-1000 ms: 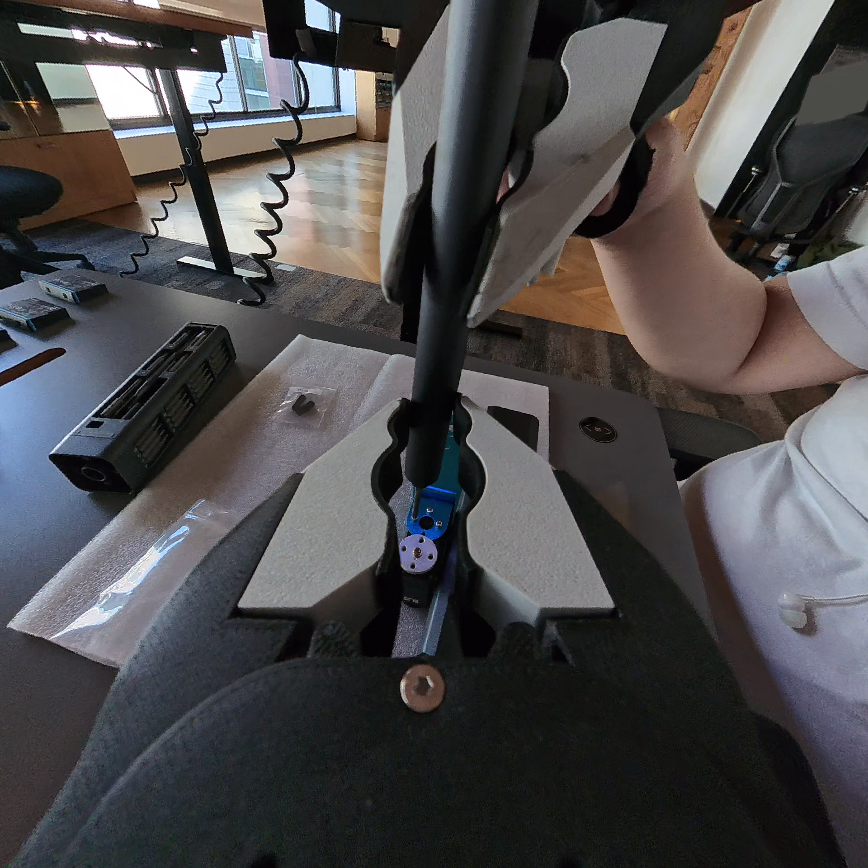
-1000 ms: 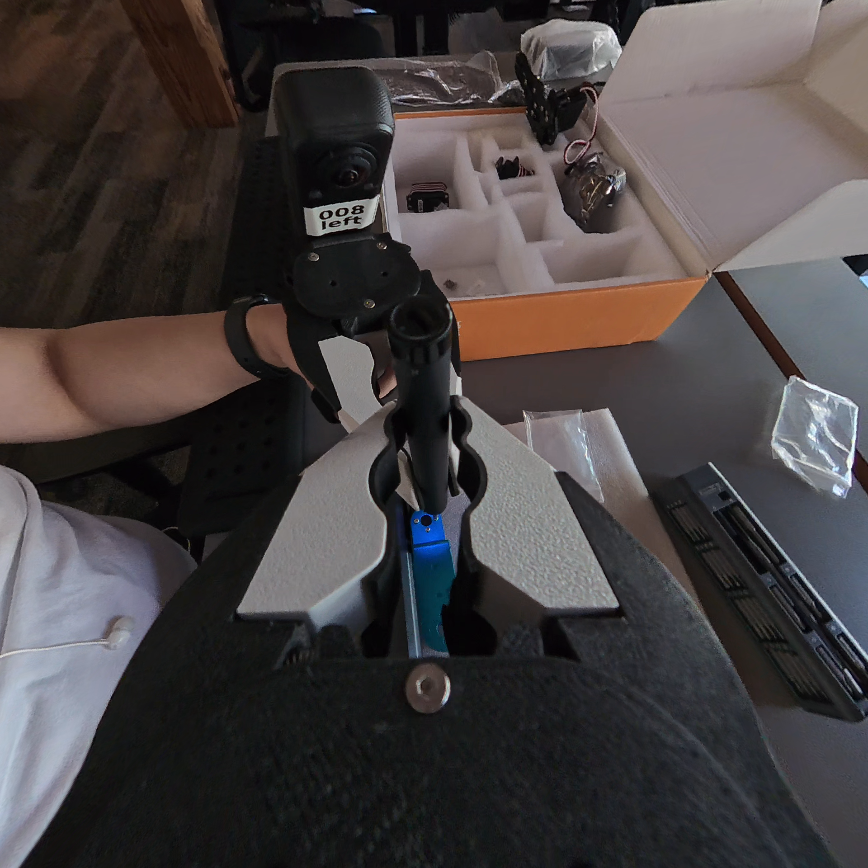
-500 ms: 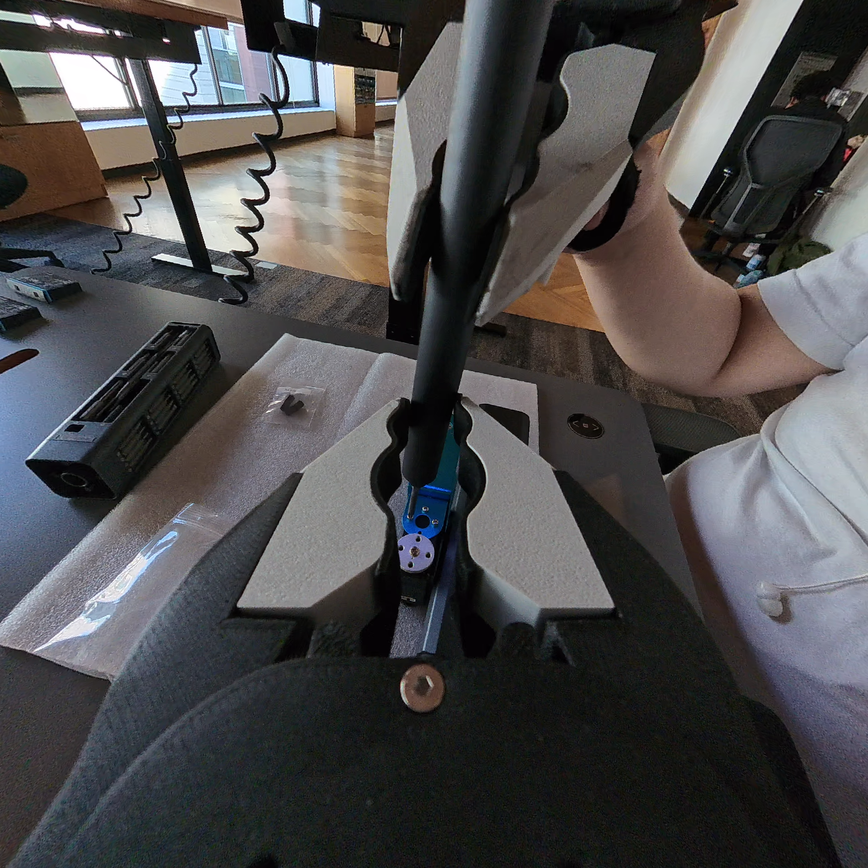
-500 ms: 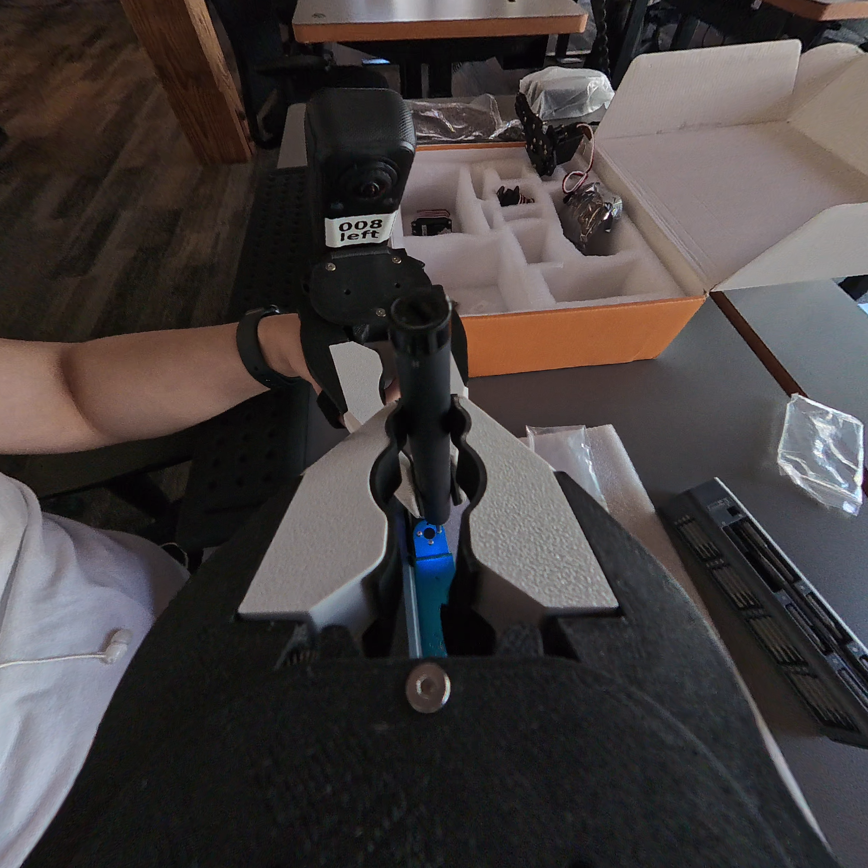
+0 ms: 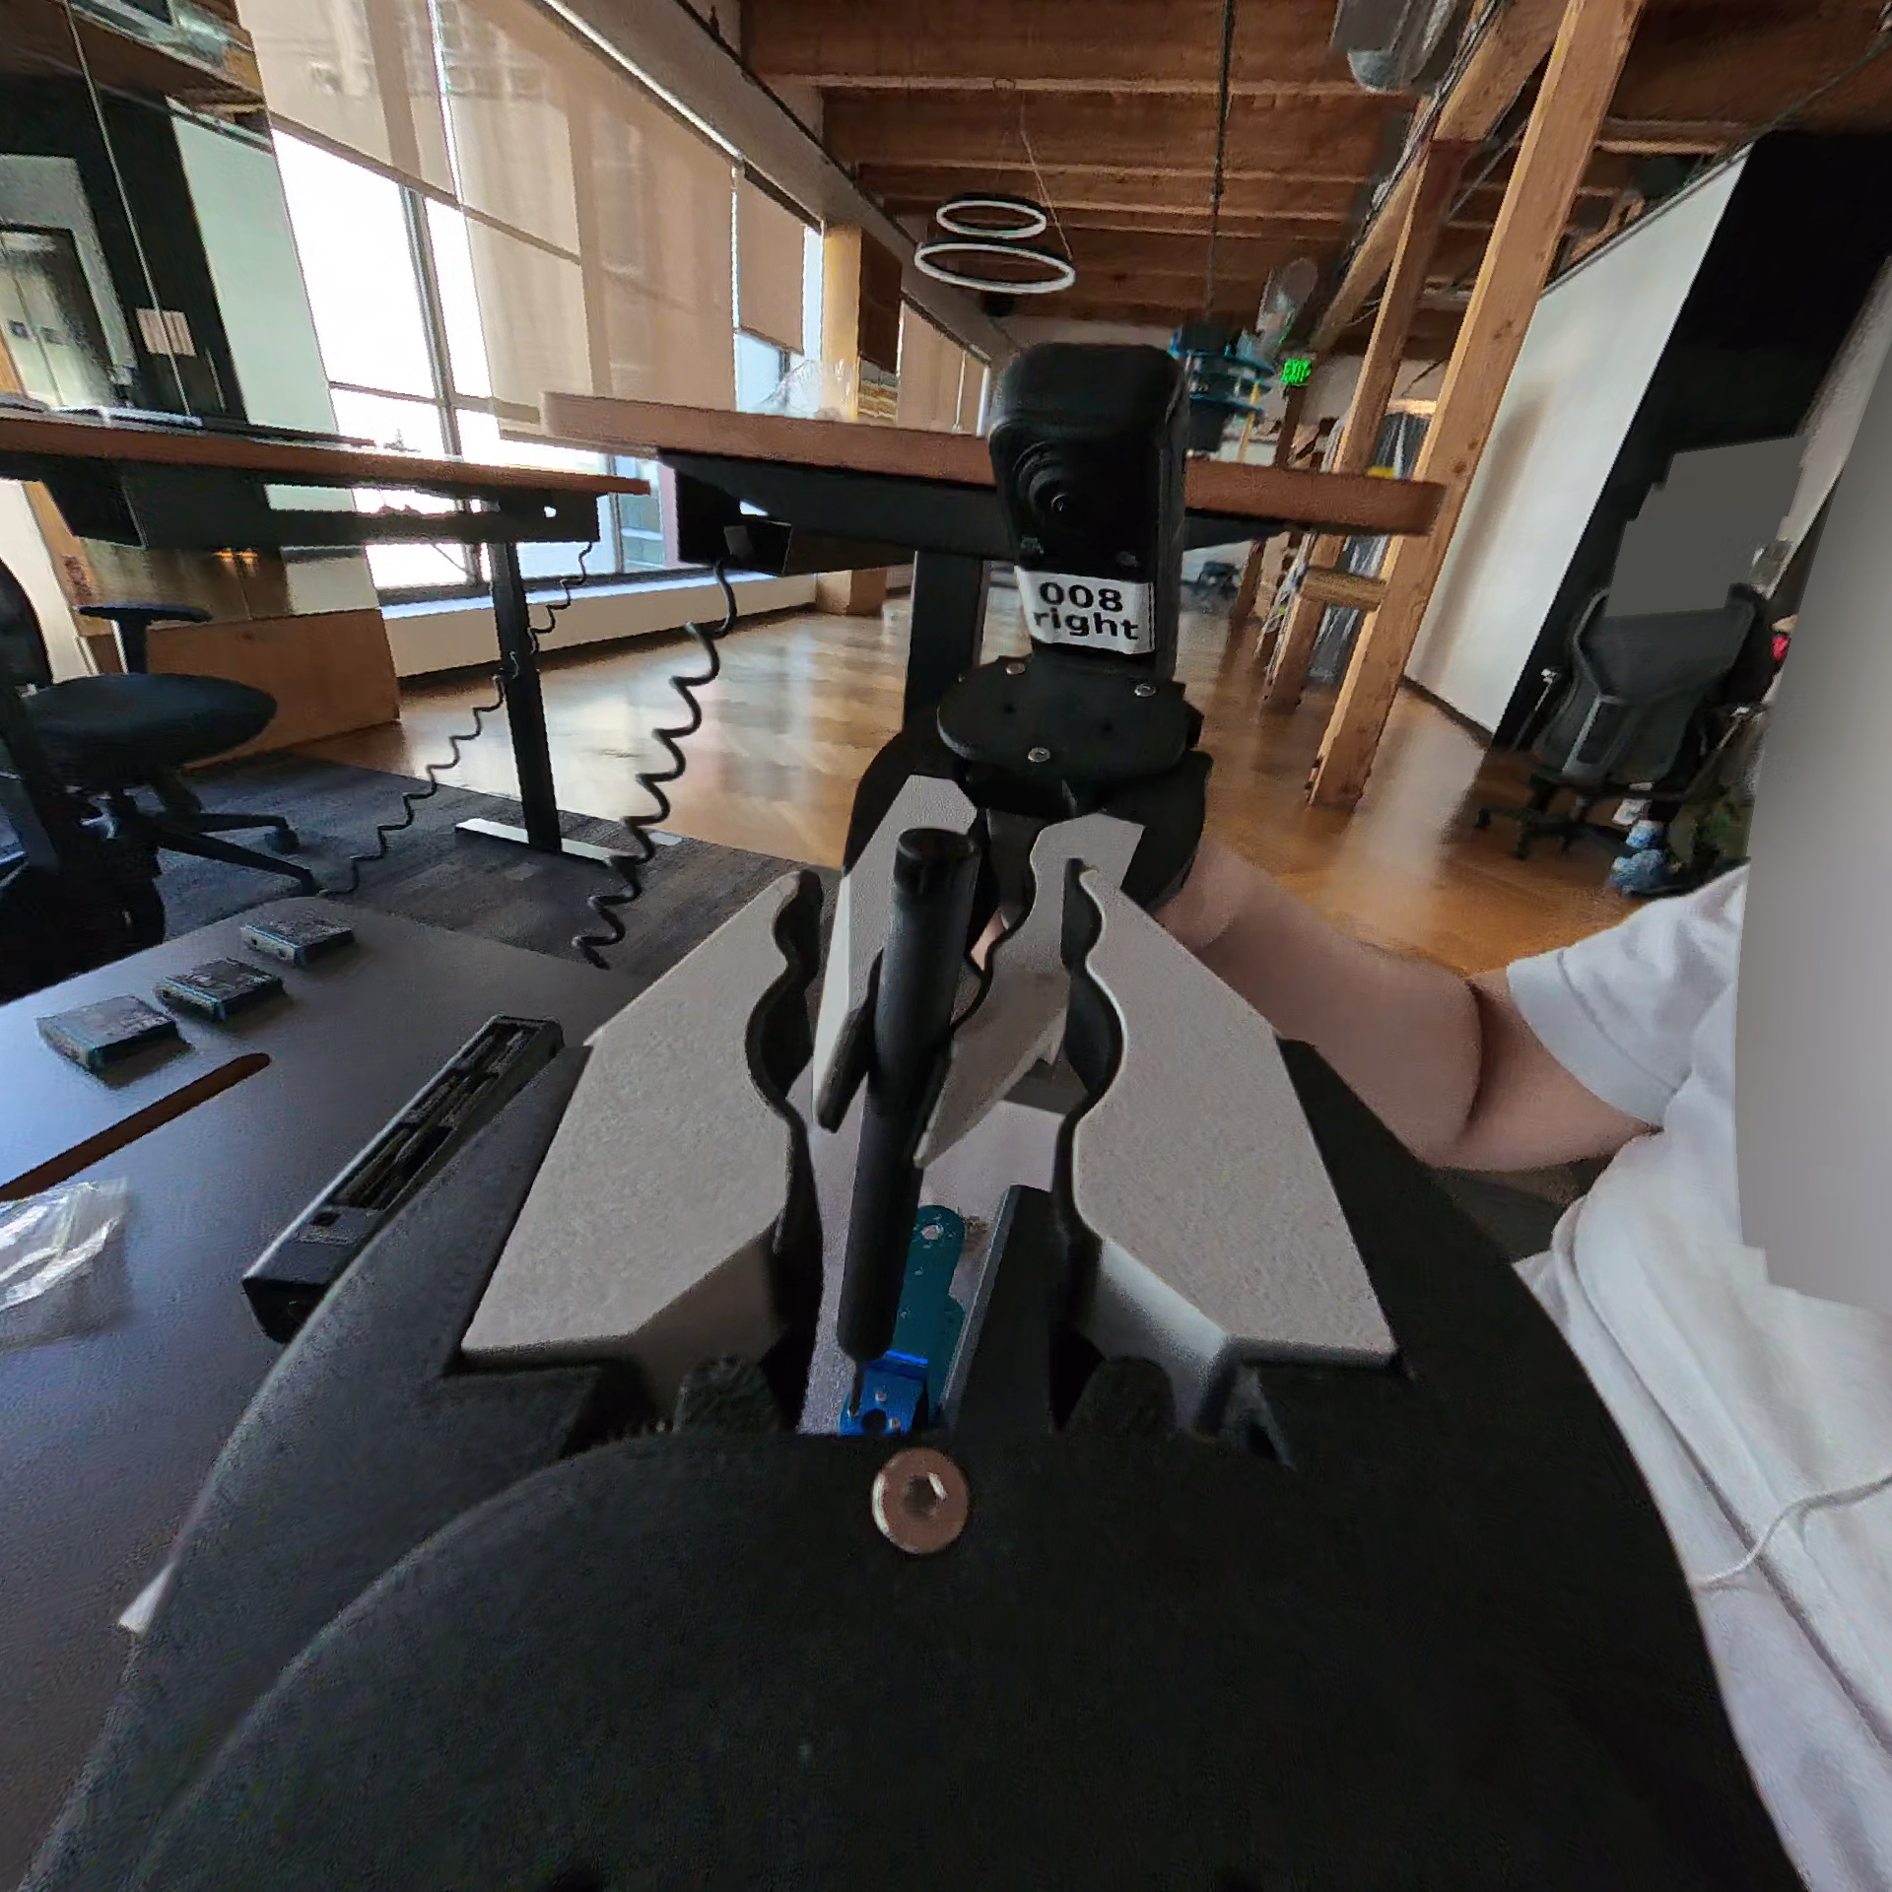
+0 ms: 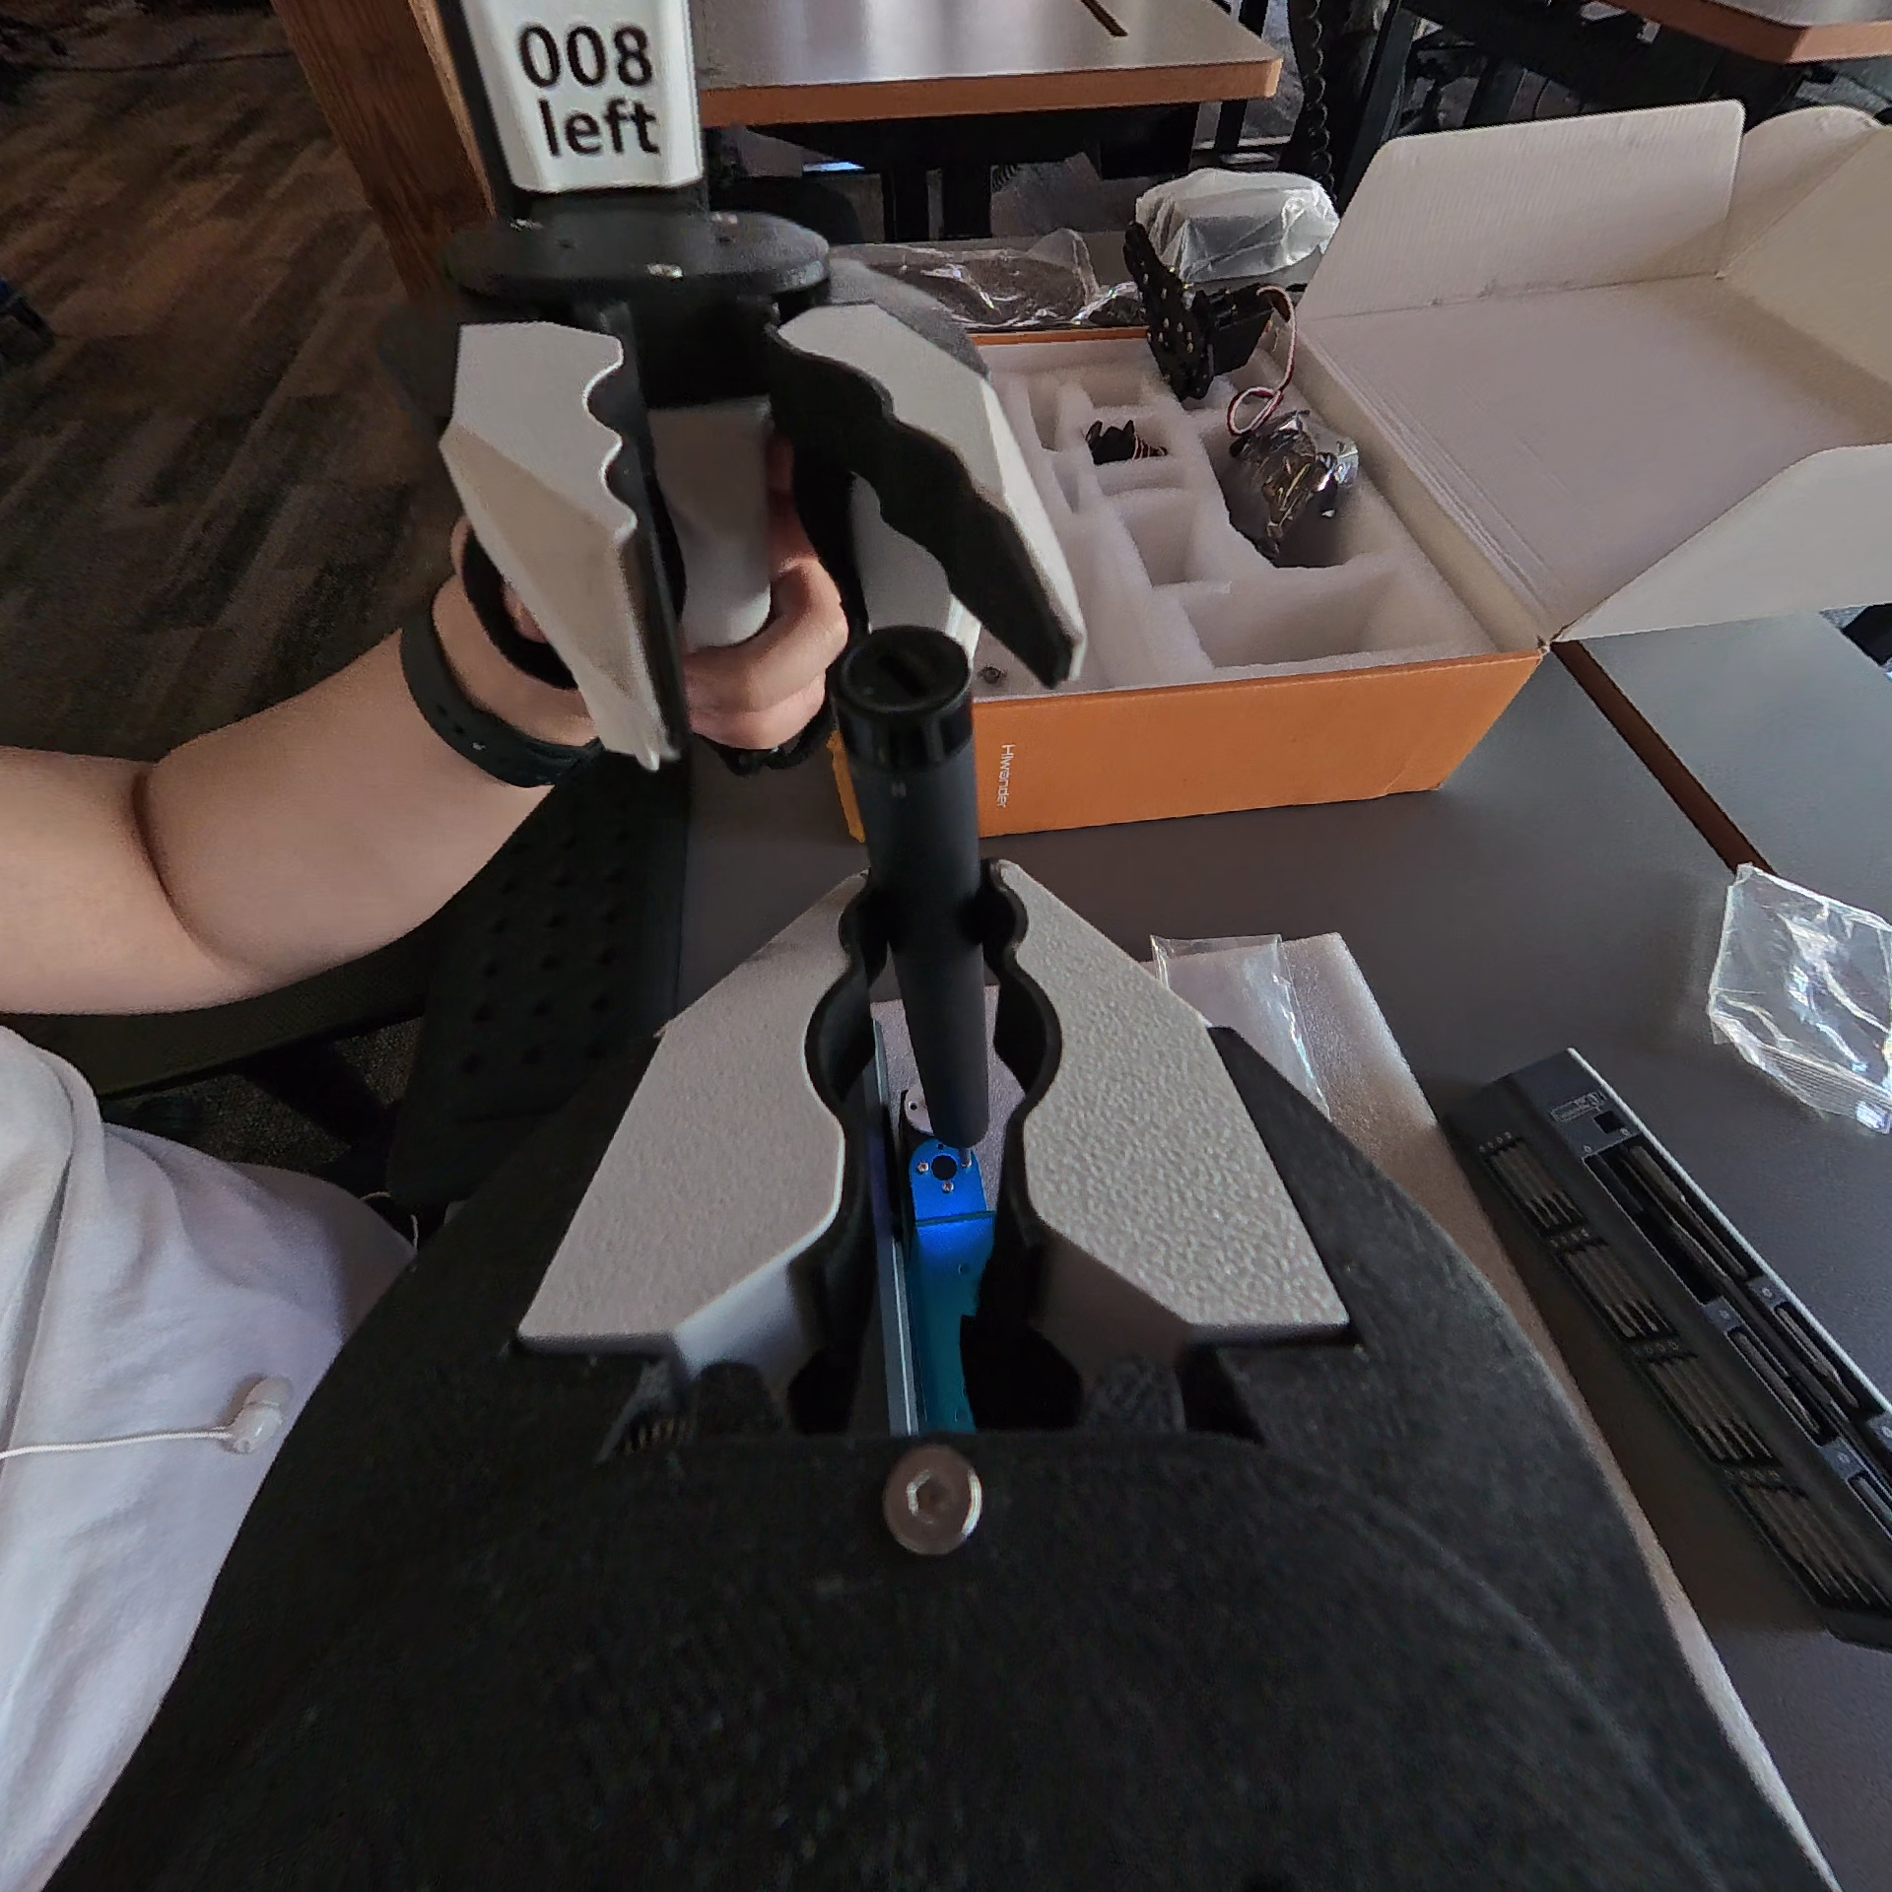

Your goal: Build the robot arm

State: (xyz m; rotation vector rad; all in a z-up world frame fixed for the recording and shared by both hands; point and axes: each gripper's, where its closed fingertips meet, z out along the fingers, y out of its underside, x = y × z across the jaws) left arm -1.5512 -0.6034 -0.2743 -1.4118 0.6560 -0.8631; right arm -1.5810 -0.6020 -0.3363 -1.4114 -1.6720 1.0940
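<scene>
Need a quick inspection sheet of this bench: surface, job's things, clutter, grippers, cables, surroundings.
Surface: grey table, with a white foam sheet under the work.
Job's things: black screwdriver stands tilted, its tip at the end holes of a blue bracket.
Clutter: open bit case, crumpled plastic bag, orange parts box with its lid open, three small dark packs.
Grippers: right gripper is shut on the screwdriver; left gripper is open and holds nothing.
Cables: coiled cables hang under the far desks; a white earphone wire lies on the person's shirt.
Surroundings: office chair, wooden posts, wood floor.
</scene>
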